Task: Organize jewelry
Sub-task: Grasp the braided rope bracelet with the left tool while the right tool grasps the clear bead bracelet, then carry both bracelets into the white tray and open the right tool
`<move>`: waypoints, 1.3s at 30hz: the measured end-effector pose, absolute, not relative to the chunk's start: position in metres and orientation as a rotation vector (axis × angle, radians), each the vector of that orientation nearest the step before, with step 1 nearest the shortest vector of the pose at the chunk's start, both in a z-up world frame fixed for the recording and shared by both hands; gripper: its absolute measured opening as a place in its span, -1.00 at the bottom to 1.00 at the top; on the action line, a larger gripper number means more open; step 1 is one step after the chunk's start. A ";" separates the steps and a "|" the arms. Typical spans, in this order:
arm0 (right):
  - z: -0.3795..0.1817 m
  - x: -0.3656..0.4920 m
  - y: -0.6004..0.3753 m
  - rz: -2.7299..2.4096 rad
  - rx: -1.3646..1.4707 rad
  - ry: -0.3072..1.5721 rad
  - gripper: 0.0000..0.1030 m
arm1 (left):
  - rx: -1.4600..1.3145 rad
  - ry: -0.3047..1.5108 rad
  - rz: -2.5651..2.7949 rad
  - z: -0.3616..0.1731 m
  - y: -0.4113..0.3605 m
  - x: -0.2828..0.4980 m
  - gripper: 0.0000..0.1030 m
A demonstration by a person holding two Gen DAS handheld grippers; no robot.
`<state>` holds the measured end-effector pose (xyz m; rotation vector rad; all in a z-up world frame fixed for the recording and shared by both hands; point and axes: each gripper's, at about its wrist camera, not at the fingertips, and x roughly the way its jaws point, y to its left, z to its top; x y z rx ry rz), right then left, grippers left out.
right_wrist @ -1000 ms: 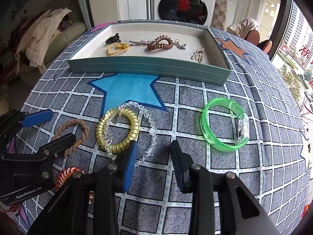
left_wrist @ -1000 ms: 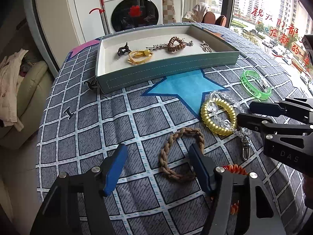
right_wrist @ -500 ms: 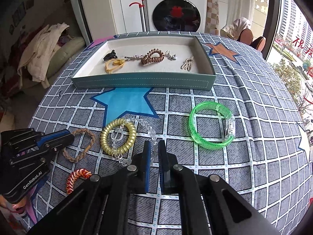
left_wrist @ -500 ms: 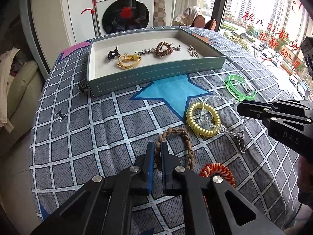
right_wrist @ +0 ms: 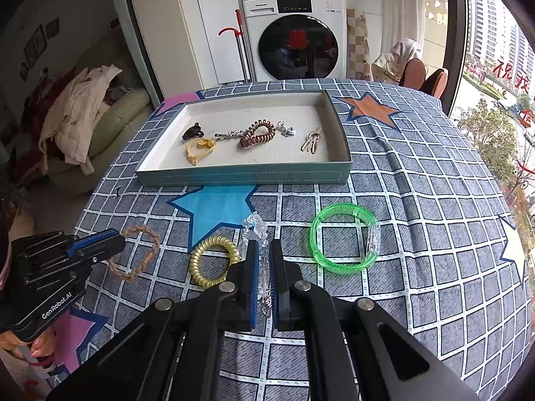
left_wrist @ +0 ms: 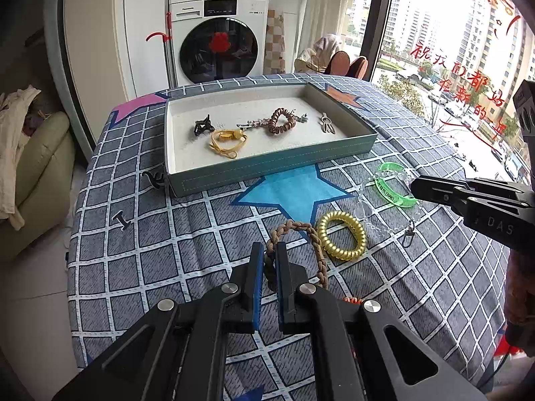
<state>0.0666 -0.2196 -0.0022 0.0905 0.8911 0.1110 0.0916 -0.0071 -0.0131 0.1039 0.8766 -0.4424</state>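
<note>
Tablecloth (left_wrist: 150,234); braided bracelet (left_wrist: 311,234) between left tongs (left_wrist: 266,260).

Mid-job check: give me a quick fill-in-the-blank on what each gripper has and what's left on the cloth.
The left gripper is shut on the ____ braided bracelet.
The right gripper is shut on the clear ____ chain.
The gold coil band lies on the ____.
The green bangle lies outside the ____.

Missing words: brown; bead; tablecloth; tray

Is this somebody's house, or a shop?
Most likely a home, perhaps a flat high up: a washing machine stands behind the table, clothes lie heaped on a sofa, and apartment towers show through the window.
</note>
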 end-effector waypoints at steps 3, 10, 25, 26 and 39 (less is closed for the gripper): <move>0.004 0.068 -0.221 0.114 0.096 0.879 -0.88 | 0.098 0.860 -0.439 -0.006 -0.005 0.093 -0.48; 0.022 0.075 -0.223 0.132 0.099 0.851 -0.88 | 0.080 0.827 -0.421 0.008 -0.001 0.102 -0.48; 0.056 0.140 -0.230 0.185 0.115 0.814 -0.88 | 0.065 0.759 -0.366 0.036 -0.002 0.153 -0.48; 0.056 0.147 -0.229 0.192 0.117 0.815 -0.88 | 0.064 0.757 -0.359 0.037 -0.002 0.158 -0.48; 0.031 0.222 -0.225 0.255 0.203 0.843 -0.88 | 0.038 0.819 -0.277 0.017 -0.006 0.237 -0.48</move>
